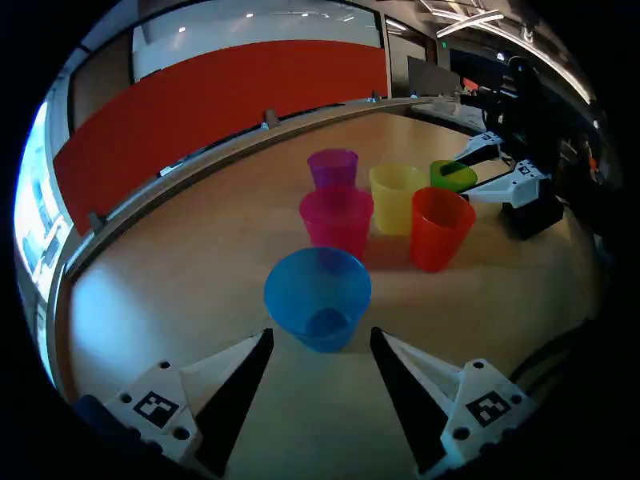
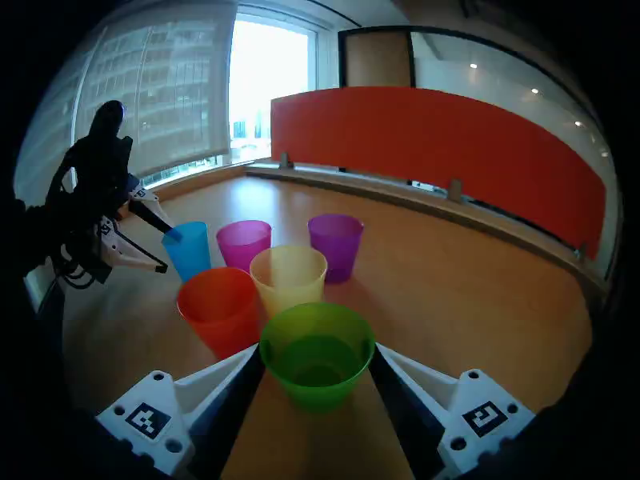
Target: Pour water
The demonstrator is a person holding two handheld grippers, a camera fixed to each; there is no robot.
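Left gripper view looked along the left hand-held gripper [image 1: 321, 334], its fingers spread wide. A translucent blue plastic cup [image 1: 318, 300] stood upright on the pale wooden bench [image 1: 184, 272] just ahead of the tips, between them but apart from both. A darker patch lay at its bottom; whether that was water could not be told. Behind it a translucent pink plastic cup [image 1: 337, 220], a purple plastic cup [image 1: 333, 166], a yellow plastic cup [image 1: 396, 196] and an orange plastic cup [image 1: 440, 226] stood upright, close together. Their insides were too dim to judge.

In the right gripper view the right hand-held gripper [image 2: 317, 349] pinched a translucent green plastic cup [image 2: 318, 372], a finger against each side of its rim. The cup's base looked darker, its contents unclear. The blue cup's rim hid the pink cup's foot, and both gripper bodies were cut off at the lower edge. A long red partition panel [image 1: 216, 104] ran behind the bench.
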